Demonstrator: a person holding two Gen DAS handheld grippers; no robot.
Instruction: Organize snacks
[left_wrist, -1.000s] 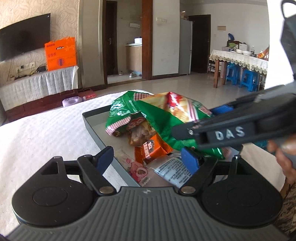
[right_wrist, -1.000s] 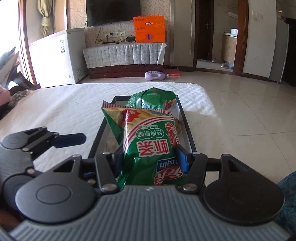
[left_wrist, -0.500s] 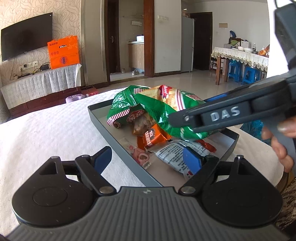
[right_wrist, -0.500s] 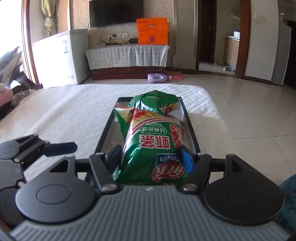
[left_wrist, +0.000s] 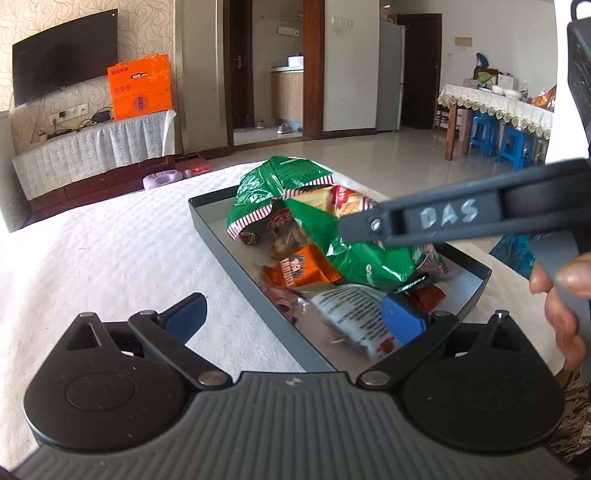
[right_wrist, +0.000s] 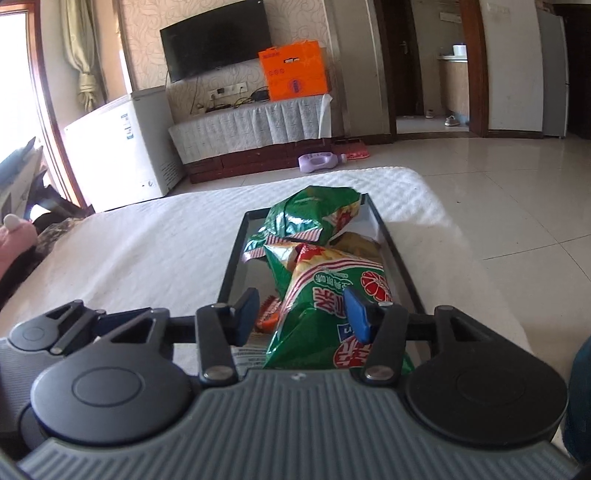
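White-clothed table (left_wrist: 110, 251) bears a grey tray (left_wrist: 218, 240).

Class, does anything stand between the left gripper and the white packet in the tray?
Nothing visible does. The left gripper, jaws just opened wider and empty, points at the white packet at the tray's near end; the green bag lies beyond it.

Just ahead of your claws, two crinkled green snack bags (left_wrist: 332, 229) lie heaped in the dark tray (left_wrist: 218, 240), over small orange packets (left_wrist: 299, 271) and a white wrapper (left_wrist: 351, 310).
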